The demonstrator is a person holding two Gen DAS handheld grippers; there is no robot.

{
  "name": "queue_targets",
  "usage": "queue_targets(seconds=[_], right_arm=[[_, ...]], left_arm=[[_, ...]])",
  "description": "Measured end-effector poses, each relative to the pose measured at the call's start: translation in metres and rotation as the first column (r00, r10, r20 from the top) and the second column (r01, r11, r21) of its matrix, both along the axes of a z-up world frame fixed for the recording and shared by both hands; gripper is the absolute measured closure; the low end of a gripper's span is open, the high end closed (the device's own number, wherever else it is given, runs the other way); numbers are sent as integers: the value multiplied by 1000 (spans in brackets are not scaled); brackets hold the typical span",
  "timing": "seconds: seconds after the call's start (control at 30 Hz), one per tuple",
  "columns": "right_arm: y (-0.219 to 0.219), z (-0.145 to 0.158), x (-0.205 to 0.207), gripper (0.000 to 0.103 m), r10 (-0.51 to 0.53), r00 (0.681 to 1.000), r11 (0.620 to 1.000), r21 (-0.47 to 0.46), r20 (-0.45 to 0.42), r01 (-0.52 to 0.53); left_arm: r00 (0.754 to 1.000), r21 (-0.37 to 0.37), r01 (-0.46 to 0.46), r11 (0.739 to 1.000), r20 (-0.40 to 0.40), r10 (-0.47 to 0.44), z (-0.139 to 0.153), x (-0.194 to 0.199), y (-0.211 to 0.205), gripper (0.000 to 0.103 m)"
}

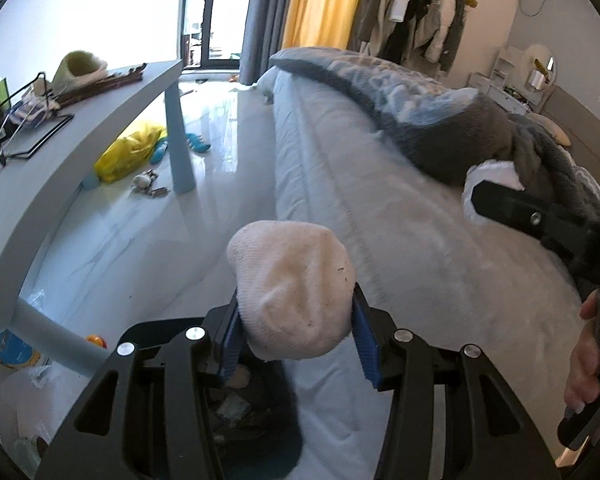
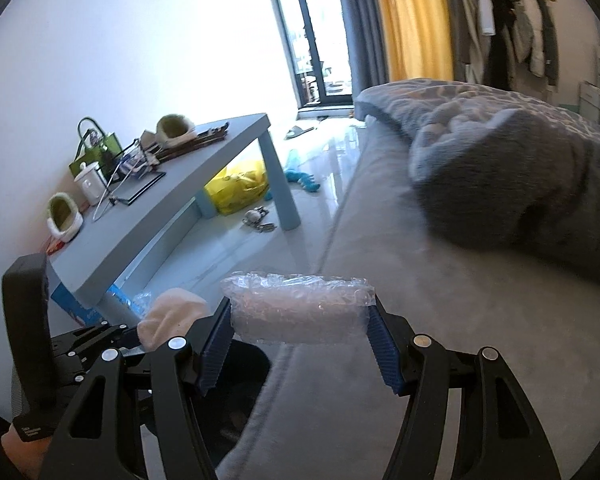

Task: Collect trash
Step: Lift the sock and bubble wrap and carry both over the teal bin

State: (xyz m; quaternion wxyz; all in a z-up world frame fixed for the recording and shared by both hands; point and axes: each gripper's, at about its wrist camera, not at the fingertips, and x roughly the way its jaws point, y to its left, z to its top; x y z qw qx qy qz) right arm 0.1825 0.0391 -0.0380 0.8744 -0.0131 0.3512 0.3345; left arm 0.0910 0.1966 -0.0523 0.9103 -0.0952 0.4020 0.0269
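My left gripper (image 1: 296,300) is shut on a balled, soiled white sock (image 1: 292,288), pinched between its blue pads. Right below it is a dark bin (image 1: 276,452) with scraps inside, at the edge of the bed. My right gripper (image 2: 300,308) is shut on a crumpled piece of clear plastic wrap (image 2: 300,312), stretched between its pads above the bed's edge. The bin (image 2: 256,364) shows under its left finger. In the right wrist view the left gripper (image 2: 140,340) and the sock (image 2: 172,312) are at lower left. In the left wrist view the right gripper (image 1: 500,200) reaches in from the right.
A low grey-blue table (image 2: 204,184) stands left, with slippers, a green bag and a hanger on it. Under it lie a yellow bag (image 2: 240,188) and a blue toy (image 2: 304,180). A grey blanket (image 1: 440,120) is heaped on the bed (image 1: 400,264). A hand (image 1: 588,364) holds the right gripper.
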Motion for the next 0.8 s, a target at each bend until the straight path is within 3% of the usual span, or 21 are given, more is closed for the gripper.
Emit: queue_targets(seconds=[0.4,0.8], right_arm=[[68,-14,-15,39,106,994,994,-11,-29,-106],[117,-27,-28,39,172,984,984,-35,-43,-174]], left_arm=[[989,-31,-76,997,-126,72,-44,-17,62,52],[965,-19,-77,997,-252,69,-88,-33,100,52]])
